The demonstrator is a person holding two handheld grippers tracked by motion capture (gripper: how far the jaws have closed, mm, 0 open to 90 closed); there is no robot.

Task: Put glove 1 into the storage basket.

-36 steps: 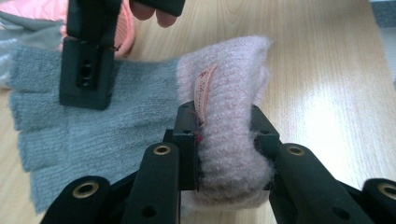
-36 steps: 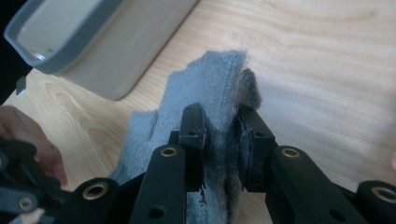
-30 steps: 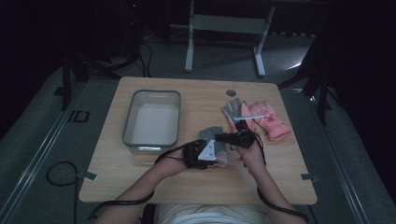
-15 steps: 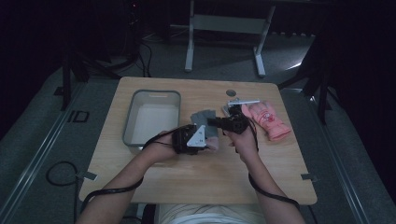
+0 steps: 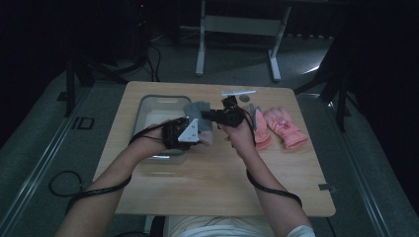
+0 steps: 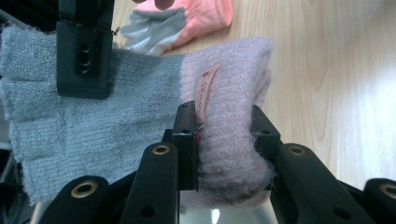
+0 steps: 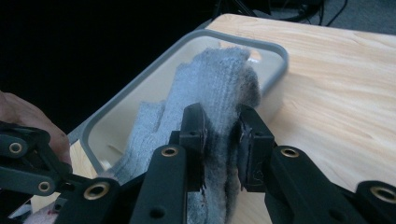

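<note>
A knitted glove (image 5: 196, 109) with a grey hand part and a pink cuff hangs between both grippers, over the near right corner of the grey tray (image 5: 144, 109). My left gripper (image 5: 203, 135) is shut on the pink cuff (image 6: 233, 140), where a small label sticks out. My right gripper (image 5: 206, 116) is shut on the grey finger end (image 7: 212, 79). In the left gripper view, one jaw of the right gripper presses on the grey knit at the upper left. In the right gripper view, the tray rim (image 7: 276, 52) lies just behind the glove.
Two pink gloves (image 5: 282, 126) lie side by side on the table to the right of my hands. A white strip (image 5: 238, 92) and a small round dark object (image 5: 244, 98) sit near the far edge. Bare wood stretches along the near side.
Both hands have carried the glove up and away from the table's near edge, leftward toward the tray. Both grips stay the same.
</note>
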